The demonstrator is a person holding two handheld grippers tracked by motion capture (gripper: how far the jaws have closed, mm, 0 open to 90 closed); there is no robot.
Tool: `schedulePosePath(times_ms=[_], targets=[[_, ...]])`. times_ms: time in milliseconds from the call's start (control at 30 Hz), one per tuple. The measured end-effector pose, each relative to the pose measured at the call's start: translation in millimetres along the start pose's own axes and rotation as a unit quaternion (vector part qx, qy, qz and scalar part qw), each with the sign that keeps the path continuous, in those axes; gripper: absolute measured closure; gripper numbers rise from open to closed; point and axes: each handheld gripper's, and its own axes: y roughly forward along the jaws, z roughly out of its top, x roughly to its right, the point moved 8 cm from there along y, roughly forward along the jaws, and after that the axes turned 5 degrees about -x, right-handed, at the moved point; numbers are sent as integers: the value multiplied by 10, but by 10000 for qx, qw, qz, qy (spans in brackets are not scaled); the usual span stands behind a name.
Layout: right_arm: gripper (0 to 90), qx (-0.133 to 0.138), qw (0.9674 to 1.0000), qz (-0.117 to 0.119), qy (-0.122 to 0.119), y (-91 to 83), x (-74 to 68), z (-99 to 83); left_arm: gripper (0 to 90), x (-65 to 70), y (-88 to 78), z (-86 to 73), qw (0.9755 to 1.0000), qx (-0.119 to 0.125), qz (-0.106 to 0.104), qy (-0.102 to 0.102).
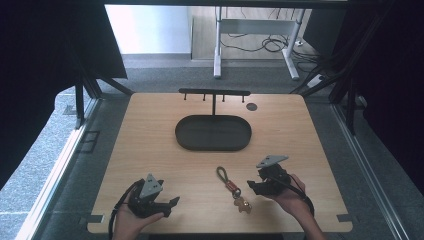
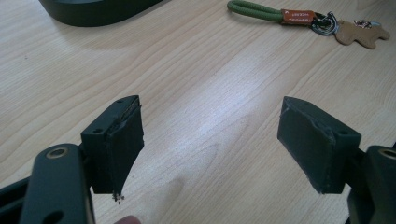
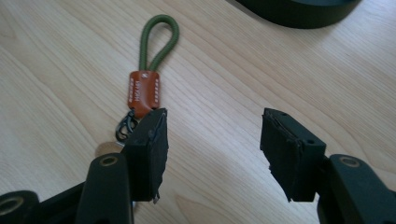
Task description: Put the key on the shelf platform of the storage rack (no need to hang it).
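Observation:
A keychain [image 1: 232, 189] lies flat on the wooden table [image 1: 150, 140] near the front. It has a green cord loop [image 3: 158, 39], an orange leather tab [image 3: 143, 92], a dark clasp and a tan bear-shaped charm [image 2: 362, 32]. My right gripper [image 1: 252, 186] is open just right of the keychain, one jaw overlapping the clasp in the right gripper view [image 3: 212, 149]. My left gripper [image 1: 172, 204] is open at the front left, well apart from the keychain, with bare table between its jaws [image 2: 210, 144].
A black oval tray [image 1: 213, 133] sits at the table's middle, with a black T-shaped hook rack [image 1: 214, 93] rising behind it. A small dark round disc [image 1: 251, 106] is set in the tabletop at the back right. A white desk frame stands beyond the table.

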Motion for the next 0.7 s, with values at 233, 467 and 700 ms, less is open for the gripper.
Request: schedulePosePath(times_ms=[233, 467, 700], targets=[[435, -162, 9997, 68, -174, 74, -142, 116, 231, 2, -21, 6, 10000, 28, 5, 6], [447, -361, 9988, 140, -313, 204, -258, 183, 231, 3, -26, 5, 10000, 25, -11, 5], [451, -561, 9973, 214, -430, 341, -342, 210, 230, 4, -27, 6, 10000, 33, -28, 0]])
